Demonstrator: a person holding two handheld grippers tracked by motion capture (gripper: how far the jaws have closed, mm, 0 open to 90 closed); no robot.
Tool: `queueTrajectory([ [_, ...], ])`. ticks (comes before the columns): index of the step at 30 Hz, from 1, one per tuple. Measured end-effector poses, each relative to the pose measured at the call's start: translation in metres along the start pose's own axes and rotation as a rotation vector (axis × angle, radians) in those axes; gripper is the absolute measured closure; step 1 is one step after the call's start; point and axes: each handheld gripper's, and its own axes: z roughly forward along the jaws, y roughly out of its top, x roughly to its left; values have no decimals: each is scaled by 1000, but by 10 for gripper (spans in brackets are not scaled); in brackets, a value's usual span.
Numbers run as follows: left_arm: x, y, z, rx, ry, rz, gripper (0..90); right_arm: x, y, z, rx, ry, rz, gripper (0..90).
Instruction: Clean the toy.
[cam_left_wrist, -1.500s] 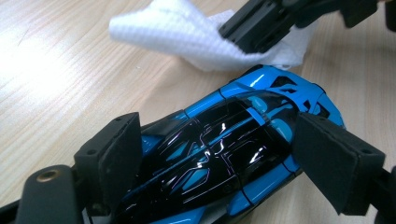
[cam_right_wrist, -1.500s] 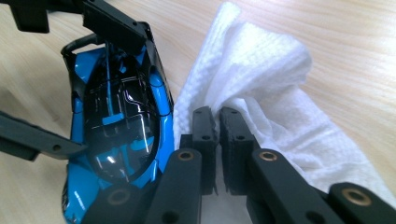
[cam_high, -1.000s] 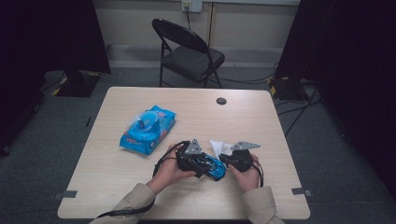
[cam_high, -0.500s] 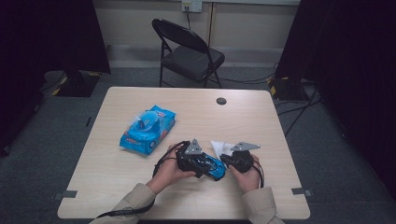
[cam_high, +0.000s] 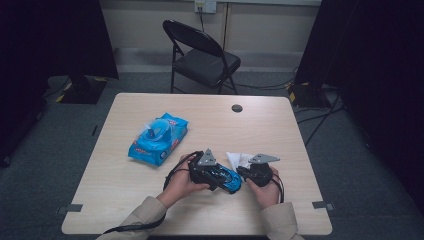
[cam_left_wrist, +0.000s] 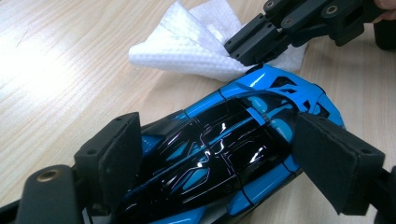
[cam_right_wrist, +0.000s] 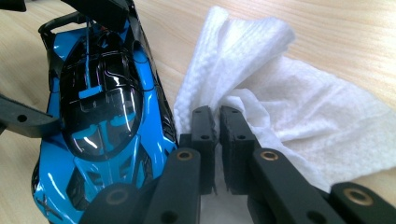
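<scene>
**Jaws clamping a toy car and a white wipe**

Our left gripper's (cam_left_wrist: 219, 154) jaws are standing wide and pressing their pads against the two flanks of the blue and black toy car (cam_left_wrist: 229, 154), so we are holding it lengthwise between them. Our right gripper's (cam_right_wrist: 215, 140) jaws are pinching almost together on a fold of the white wipe (cam_right_wrist: 280, 93), with the cloth bunching up above the tips.

In the high view we are keeping the toy car (cam_high: 226, 177) at the near middle of the desk (cam_high: 300, 130), low over the wood, with the left gripper (cam_high: 207, 172) on its left end and the right gripper (cam_high: 250, 172) just beside its right end. The wipe (cam_high: 237, 159) is lying touching the car's far side; in the left gripper view its edge is meeting the car's blue nose.

Farther left on the desk, well apart from our hands, a blue pack of wipes (cam_high: 159, 139) is lying tilted. A small dark disc (cam_high: 237, 108) is sitting near the far edge, and a black folding chair (cam_high: 202, 55) is standing behind the desk.
</scene>
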Motion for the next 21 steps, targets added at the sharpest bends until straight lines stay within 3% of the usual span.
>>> queueTrajectory([
  [21, 0, 0, 0, -4, 0, -10, 163, 2, -13, -15, 0, 7, 5, 852],
])
